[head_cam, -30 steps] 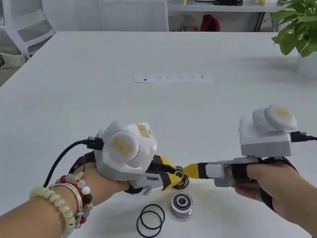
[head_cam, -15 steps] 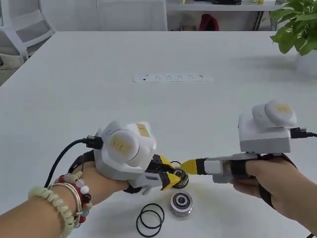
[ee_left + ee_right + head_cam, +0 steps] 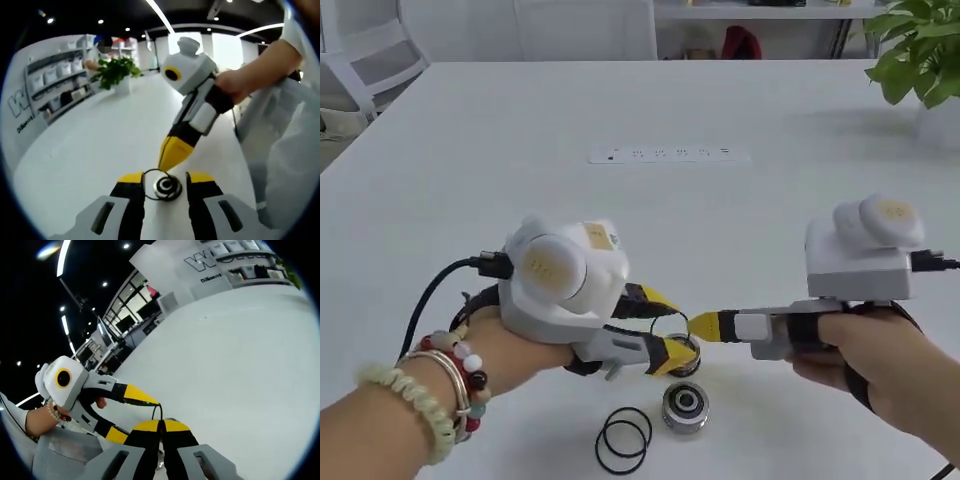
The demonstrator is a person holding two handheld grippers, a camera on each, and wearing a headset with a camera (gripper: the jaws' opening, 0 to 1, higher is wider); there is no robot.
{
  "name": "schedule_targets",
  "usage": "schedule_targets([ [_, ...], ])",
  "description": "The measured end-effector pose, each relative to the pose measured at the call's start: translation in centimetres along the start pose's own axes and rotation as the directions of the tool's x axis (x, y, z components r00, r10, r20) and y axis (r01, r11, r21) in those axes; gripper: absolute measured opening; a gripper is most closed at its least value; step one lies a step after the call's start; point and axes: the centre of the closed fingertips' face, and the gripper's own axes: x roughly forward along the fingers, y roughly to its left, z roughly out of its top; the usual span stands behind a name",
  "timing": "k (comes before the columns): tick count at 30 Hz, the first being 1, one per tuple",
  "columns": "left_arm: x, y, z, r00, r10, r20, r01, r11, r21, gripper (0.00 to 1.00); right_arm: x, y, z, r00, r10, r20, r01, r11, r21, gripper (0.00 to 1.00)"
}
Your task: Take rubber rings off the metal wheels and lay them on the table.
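1. Two loose rubber rings (image 3: pixel 625 438) already lie on the table (image 3: pixel 620 100), beside a free metal wheel (image 3: pixel 685 407). I cannot tell if that wheel keeps any ring.
2. A second wheel (image 3: pixel 684 354) sits between the spread jaws of the left gripper (image 3: pixel 670 326). I cannot tell whether they press it.
3. The right gripper (image 3: pixel 698 324), jaws pressed together, pinches this wheel's ring (image 3: pixel 151 172), which is partly lifted.
4. Left to do, I judge: free this ring and lay it down.

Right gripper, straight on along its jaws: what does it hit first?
Probably the metal wheel between the jaws of the left gripper. The right gripper, pinching the rubber ring, has its tip almost on it. Depth is unclear; it might skim over.
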Motion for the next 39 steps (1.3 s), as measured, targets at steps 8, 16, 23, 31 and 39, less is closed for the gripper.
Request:
schedule_targets([
  [8,-1.3,0.6,1.3,0.9994,0.012,0.032,-0.012,1.0,0.008,0.41,-0.3,0.3,0.7,0.9996,0.005,0.027,-0.005,1.0,0.011,0.0],
  [16,-3.3,1.4,3.6,0.9952,0.039,0.09,-0.04,0.999,0.011,0.5,-0.7,1.0,1.7,0.9976,0.022,0.065,-0.024,0.999,0.024,0.0],
  [23,-5.1,1.8,6.1,0.9848,0.051,0.166,-0.052,0.999,0.003,0.56,-0.7,2.6,2.3,0.9953,0.054,0.08,-0.054,0.999,-0.002,0.0],
  [31,-7.5,1.7,7.5,0.9803,0.072,0.184,-0.077,0.997,0.021,0.59,-0.9,4.5,2.9,0.9894,0.109,0.095,-0.108,0.994,-0.019,0.0],
  [39,-10.8,1.1,7.4,0.9782,0.1,0.182,-0.108,0.993,0.035,0.61,-0.8,5.8,2.9,0.9846,0.149,0.091,-0.146,0.988,-0.043,0.0],
])
